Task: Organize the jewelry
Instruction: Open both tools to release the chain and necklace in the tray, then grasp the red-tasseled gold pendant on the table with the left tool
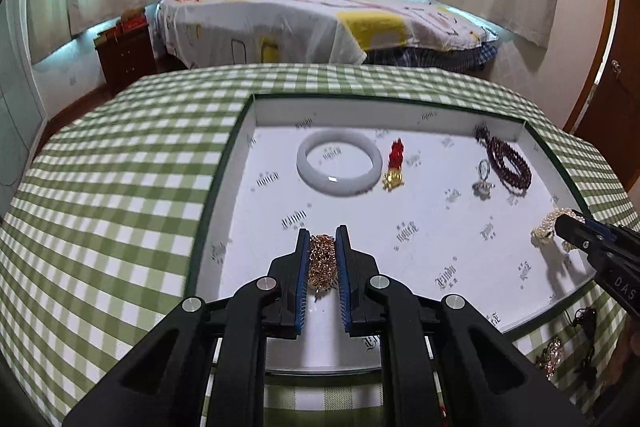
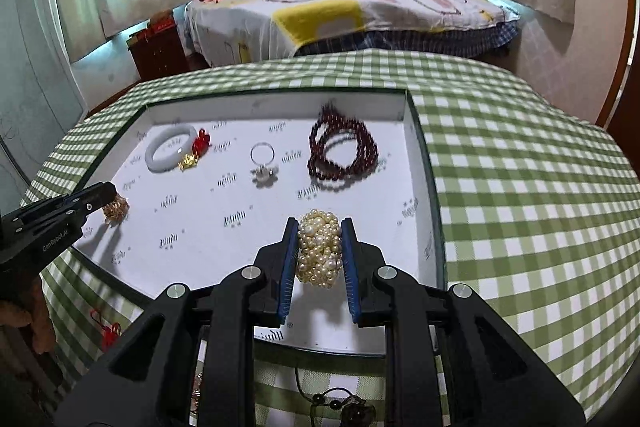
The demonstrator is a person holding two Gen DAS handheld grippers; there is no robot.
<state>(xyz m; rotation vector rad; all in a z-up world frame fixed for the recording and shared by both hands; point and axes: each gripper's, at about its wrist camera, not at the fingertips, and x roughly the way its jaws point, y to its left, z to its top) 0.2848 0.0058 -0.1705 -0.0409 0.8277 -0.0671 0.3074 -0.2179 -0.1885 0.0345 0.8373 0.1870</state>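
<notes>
From the left wrist view, the left gripper (image 1: 324,239) pinched a bunched gold chain (image 1: 322,261) between its blue pads, hanging over the near left part of the white box lid (image 1: 248,115) that lay as a tray on the green checked tablecloth (image 1: 120,155). Taking that tray as the landmark: inside it, toward the far wall, lay a white jade bangle (image 1: 339,167), with a red and gold charm (image 1: 395,167) just beside it on the right. In the far right corner sat a dark red bead bracelet (image 1: 508,163), and a silver ring (image 1: 483,179) lay just left of it. At the tray's right side the right gripper (image 1: 568,227) showed, closed on a pearl bracelet (image 1: 544,231). Outside the tray, past its near right corner, more pieces lay on the cloth: a gold sparkly item (image 1: 550,351) and a dark cord piece (image 1: 586,323).

From the right wrist view, the right gripper (image 2: 320,227) clamped the pearl bracelet (image 2: 320,247) above the tray's near right part (image 2: 416,131). The bangle (image 2: 172,147), charm (image 2: 196,151), ring (image 2: 264,163) and bead bracelet (image 2: 344,155) lay along the far half. At the tray's left side the left gripper (image 2: 108,197) pinched the gold chain (image 2: 116,209). Outside the near edge lay a red knotted cord (image 2: 108,331) and a dark bead cord (image 2: 340,403).

I judged the job roughly half done: four pieces rested in the tray, two were held above it not yet released, and several waited on the cloth.
</notes>
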